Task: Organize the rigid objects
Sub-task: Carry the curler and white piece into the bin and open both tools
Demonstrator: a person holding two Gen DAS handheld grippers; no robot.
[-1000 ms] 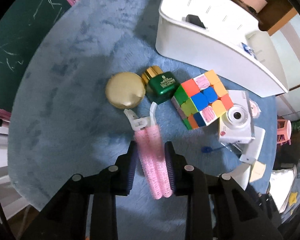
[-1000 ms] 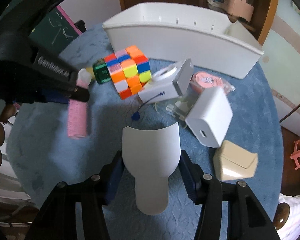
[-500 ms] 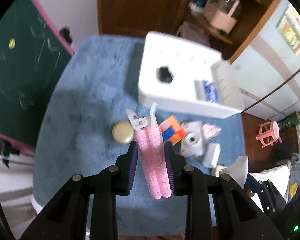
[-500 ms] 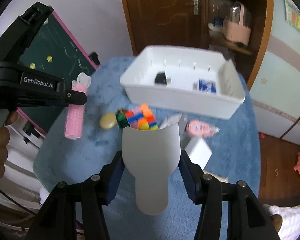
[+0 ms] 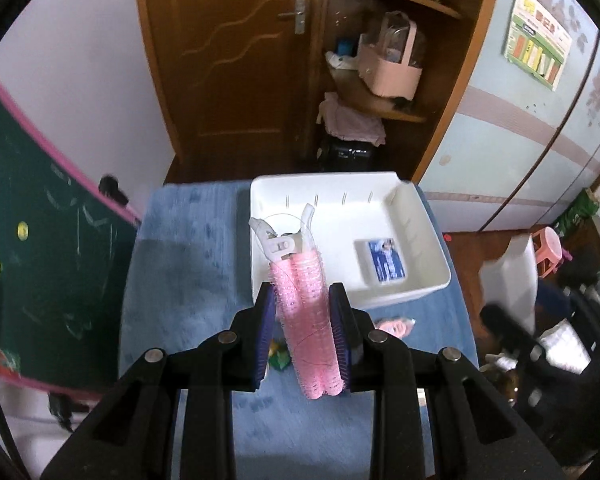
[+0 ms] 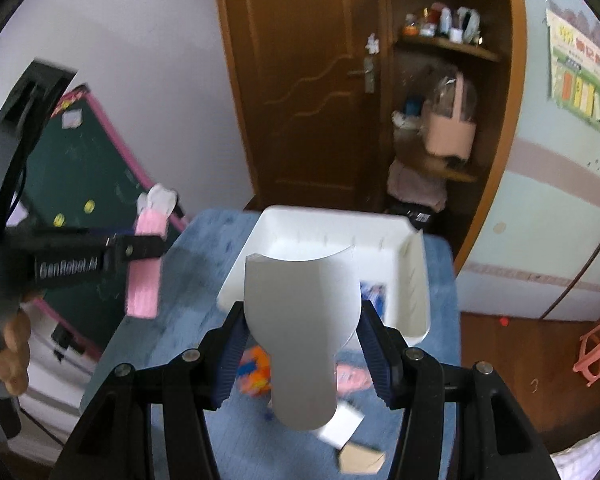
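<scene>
left tool [image 5: 304,332] gripping pink curler [image 5: 308,312], right tool [image 6: 302,342] gripping white scoop [image 6: 302,320] (above bin [image 5: 420,216])

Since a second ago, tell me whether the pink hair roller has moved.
Yes. The pink hair roller, clamped in the left gripper, has risen off the blue mat and now hangs before the white bin.

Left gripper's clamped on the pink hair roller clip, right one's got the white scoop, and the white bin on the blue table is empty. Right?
Not quite: the white bin isn't empty. The left wrist view shows a small blue card pack lying on its floor. The rest holds: the left gripper is clamped on the pink hair roller clip, and the right gripper holds the white scoop.
</scene>
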